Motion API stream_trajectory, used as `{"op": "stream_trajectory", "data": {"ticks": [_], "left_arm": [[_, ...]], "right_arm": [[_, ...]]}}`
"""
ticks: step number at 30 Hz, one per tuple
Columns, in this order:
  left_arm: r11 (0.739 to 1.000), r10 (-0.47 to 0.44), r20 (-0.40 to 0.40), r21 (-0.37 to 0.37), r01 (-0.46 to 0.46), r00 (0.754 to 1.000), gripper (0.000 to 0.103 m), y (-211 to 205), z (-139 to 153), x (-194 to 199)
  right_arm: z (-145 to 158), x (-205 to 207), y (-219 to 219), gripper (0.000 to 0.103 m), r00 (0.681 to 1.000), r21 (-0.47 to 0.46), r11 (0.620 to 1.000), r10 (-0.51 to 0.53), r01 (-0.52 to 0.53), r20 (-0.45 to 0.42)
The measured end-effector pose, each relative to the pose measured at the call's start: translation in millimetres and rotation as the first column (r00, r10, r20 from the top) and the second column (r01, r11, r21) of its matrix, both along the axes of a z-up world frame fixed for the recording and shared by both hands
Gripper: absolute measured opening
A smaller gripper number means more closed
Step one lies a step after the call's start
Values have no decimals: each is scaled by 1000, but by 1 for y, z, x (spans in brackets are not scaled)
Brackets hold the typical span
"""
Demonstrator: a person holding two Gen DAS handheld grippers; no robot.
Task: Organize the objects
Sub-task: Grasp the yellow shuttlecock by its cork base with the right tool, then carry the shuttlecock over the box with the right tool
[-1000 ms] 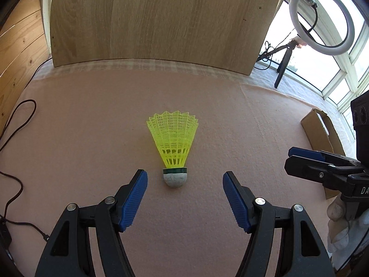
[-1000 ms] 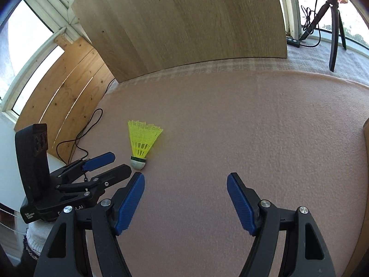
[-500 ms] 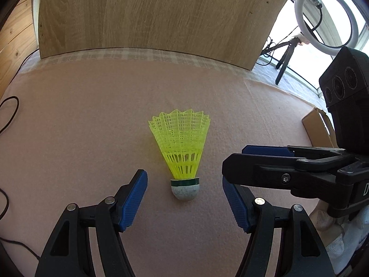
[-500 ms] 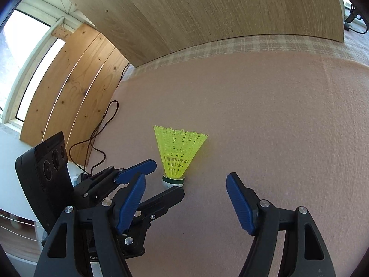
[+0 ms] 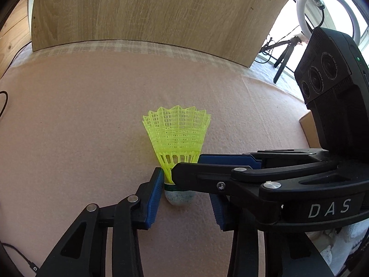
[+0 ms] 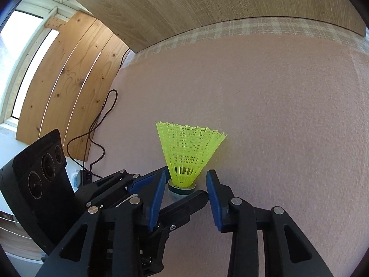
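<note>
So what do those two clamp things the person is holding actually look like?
Both are matte black plastic. The left gripper and right gripper each have two ribbed blue pads, silver rivets, and a boxy black camera block with three round lenses. White letters "DAS" mark the right one.

My grippers' matt black plastic, blue ribbed pads [image 5: 154, 194]; yellow plastic mesh shuttlecock [image 5: 177, 138] on fuzzy pink cloth [image 5: 80, 120], wood-grain board [image 5: 150, 9] behind

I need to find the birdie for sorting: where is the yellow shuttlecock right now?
In both wrist views the shuttlecock stands cork-down, centre frame, on the pink mat, between the left tongs and the right tongs.
</note>
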State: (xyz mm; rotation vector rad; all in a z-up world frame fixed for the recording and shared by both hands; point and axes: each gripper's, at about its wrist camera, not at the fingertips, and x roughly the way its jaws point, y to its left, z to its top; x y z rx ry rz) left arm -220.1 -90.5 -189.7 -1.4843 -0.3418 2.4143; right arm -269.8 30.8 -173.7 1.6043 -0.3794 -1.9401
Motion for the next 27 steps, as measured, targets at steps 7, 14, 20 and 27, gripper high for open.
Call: {"op": "stream_trajectory", "data": {"ticks": [7,14,20,27], "left_arm": [[1000,7,-12,7,-7,1000,31,9,6,8],[1000,-10,-54,0,10,998,31,33,26,24],[998,-55,-97,-13,54,994,31,71,51,39],[991,-137,-155,-22,136,978,31,134,80,62]], "right_arm": [[0,4,9,27,1000,-8,1000,-15,15,-5],[20,20,31,27,998,-15,999,-36,35,-49],[42,43,66,26,993,-12,997,-75,74,-94],[72,79,123,26,977,-7,989,-150,151,-152]]}}
